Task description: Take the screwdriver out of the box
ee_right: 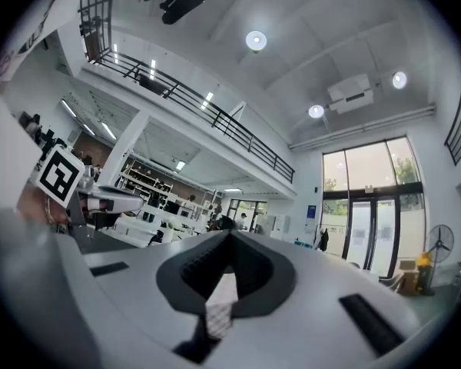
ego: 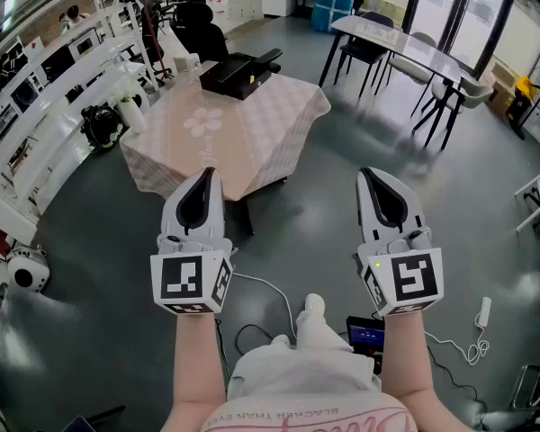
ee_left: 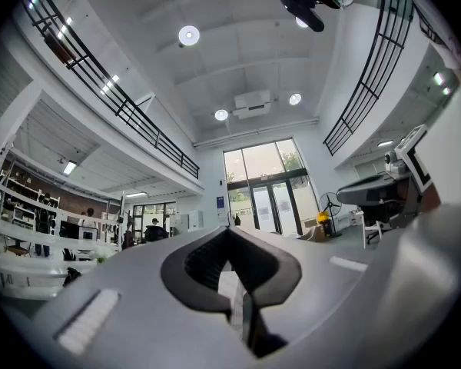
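Observation:
A black box (ego: 240,70) lies on the far side of a table (ego: 218,156) covered with a pink checked cloth, ahead of me. No screwdriver shows from here. My left gripper (ego: 207,172) and right gripper (ego: 367,172) are held side by side over the grey floor, well short of the table and pointing toward it. Both are shut with nothing between the jaws. In the left gripper view the left gripper (ee_left: 229,234) points up at the hall's ceiling and glass doors. The right gripper (ee_right: 230,237) shows the same hall in the right gripper view.
A white vase (ego: 129,111) stands by the table's left corner and a black chair (ego: 201,27) behind it. White shelving (ego: 45,106) runs along the left. A long table with chairs (ego: 405,48) is at the back right. Cables (ego: 270,286) and a power strip (ego: 482,311) lie on the floor.

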{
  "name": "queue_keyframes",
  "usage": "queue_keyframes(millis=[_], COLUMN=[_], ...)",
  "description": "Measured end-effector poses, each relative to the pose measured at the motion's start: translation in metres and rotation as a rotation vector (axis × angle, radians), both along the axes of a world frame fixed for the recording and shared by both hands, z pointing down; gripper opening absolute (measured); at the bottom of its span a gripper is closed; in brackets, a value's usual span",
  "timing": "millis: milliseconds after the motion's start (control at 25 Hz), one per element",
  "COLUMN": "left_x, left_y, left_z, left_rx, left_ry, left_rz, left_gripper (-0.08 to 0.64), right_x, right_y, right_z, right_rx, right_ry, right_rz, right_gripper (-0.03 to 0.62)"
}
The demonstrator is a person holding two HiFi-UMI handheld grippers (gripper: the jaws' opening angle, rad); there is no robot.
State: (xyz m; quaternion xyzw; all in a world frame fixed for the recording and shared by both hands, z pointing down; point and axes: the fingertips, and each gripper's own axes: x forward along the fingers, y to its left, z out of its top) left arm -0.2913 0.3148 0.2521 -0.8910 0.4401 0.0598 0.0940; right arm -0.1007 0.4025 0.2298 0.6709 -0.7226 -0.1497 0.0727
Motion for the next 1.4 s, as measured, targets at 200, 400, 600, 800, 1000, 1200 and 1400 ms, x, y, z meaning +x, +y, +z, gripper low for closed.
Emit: queue_keyframes(millis=[200,400,600,800,1000,1200,1400], left_x=[0.009,0.022,0.047,0.087,0.12,0.152,0.172], left_y=[-0.016,-0.044,-0.093,-0.149,-0.205,-0.244,-0.268], left_z=[-0.001,0.005,0.014,0.014,0.015,0.01,0.014], left_rx=[-0.006,-0.009,-0.03,-0.035,-0.049,-0.045,-0.061], left_ry=[-0.007,-0.03,-0.035,-0.036,-0.008,-0.013,-0.031], left_rz=[0.0,-0.017,-0.033,-0.049,-0.07,-0.104,-0.121], left_gripper=[0.009,0.009,0.009,0.009,0.009,0.009,0.009], right_x=[0.018,0.035,0.057,0.099,0.132,0.167,0.189], right_y=[-0.018,-0.052,-0.101,-0.159,-0.218,-0.263,-0.291], right_z=[0.003,0.01,0.016,0.017,0.017,0.017,0.019], right_rx=[-0.011,-0.004,-0.008,-0.02,-0.038,-0.049,-0.054], right_ry=[-0.036,-0.075,-0.067,-0.065,-0.038,-0.042,-0.056], right_rz=[0.015,-0.009,-0.039,-0.056,-0.093,-0.131,-0.151], right_gripper=[0.006,0.006,0.006,0.006,0.006,0.006,0.006])
